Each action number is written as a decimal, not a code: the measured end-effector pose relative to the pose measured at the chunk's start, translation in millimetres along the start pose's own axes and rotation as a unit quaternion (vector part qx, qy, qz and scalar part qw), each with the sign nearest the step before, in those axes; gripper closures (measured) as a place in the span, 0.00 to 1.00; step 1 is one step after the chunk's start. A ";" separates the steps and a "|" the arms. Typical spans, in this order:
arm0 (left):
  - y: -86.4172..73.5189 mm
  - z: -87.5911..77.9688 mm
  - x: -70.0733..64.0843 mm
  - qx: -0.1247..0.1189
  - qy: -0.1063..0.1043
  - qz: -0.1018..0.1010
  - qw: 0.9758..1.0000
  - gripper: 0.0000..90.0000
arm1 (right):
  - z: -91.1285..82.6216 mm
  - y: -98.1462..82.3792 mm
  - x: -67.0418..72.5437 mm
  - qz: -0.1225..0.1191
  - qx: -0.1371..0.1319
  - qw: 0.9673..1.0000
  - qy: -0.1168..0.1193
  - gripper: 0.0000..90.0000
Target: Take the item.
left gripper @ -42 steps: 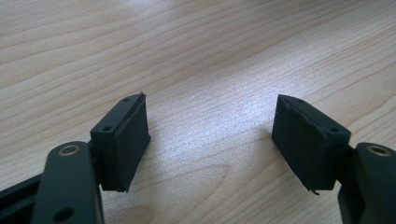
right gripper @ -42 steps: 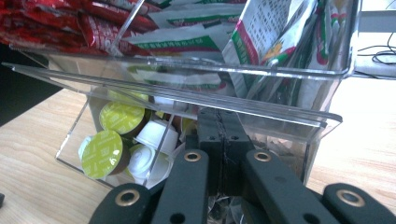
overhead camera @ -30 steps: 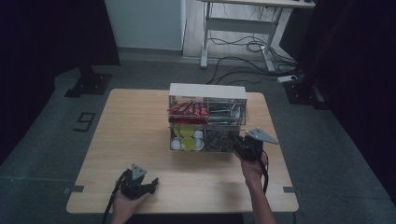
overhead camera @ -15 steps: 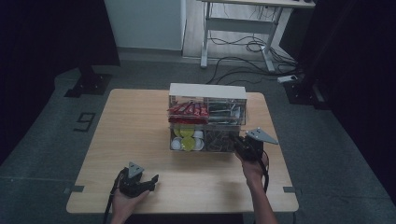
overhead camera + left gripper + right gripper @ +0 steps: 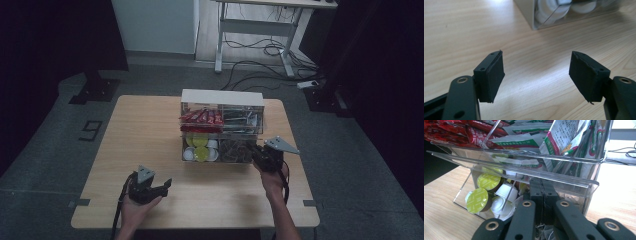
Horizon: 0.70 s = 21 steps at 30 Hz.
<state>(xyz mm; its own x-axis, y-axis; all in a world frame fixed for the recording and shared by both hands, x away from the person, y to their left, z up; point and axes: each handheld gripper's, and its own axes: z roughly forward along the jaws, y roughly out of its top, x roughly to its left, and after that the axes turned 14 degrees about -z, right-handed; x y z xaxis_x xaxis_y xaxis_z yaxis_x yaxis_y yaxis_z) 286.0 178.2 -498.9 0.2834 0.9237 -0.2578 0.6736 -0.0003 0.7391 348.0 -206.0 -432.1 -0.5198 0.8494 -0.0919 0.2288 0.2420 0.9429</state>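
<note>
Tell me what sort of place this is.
Probably a lab or studio set up for recording. A lone wooden table stands on grey carpet between dark curtains, loose cables trail under a desk frame behind, and a clear organiser of sachets and coffee pods sits like a staged prop.

The table point(image 5: 150, 135) is pale wood with a fine straight grain, and the organiser box point(image 5: 222, 97) on it is clear acrylic under a white top. In its upper tier lie glossy red sachets point(image 5: 471, 131) beside white packets point(image 5: 564, 137) printed with green bands, red marks and small dark text; below sit pods with lime-green lids point(image 5: 477, 198) among plain white pods point(image 5: 505, 192). Both the left gripper point(image 5: 536, 75) and the right gripper point(image 5: 541, 192) are matt black with brass-coloured rivets, each topped in the high view by a grey plate point(image 5: 282, 145).
</note>
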 end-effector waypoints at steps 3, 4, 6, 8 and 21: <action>3.8 -0.9 -4.2 -0.001 -0.004 0.005 1.000 0.31 | -0.5 0.2 0.1 -0.001 0.000 1.000 -0.001 0.98; 6.8 -0.6 -7.3 0.000 -0.007 0.008 1.000 0.31 | -0.9 0.3 -0.3 0.002 0.000 1.000 -0.001 0.98; 8.7 0.1 -8.9 0.002 -0.008 0.007 1.000 0.31 | -0.9 0.4 -0.6 0.003 0.000 1.000 -0.001 0.98; 11.5 1.5 -10.3 0.006 -0.008 0.006 1.000 0.31 | -1.0 0.6 -0.9 0.001 0.002 1.000 -0.001 0.98; 20.8 5.9 -17.4 0.007 -0.010 0.014 1.000 0.31 | -0.9 1.4 -0.7 -0.005 0.005 1.000 -0.003 0.98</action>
<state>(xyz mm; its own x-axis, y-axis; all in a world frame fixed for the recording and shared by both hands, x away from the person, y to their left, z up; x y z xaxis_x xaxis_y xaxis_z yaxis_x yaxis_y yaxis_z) 299.1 159.9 -482.8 0.3149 0.9157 -0.2497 0.6752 -0.0313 0.7370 347.9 -206.7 -430.4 -0.5163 0.8502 -0.1031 0.2320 0.2547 0.9388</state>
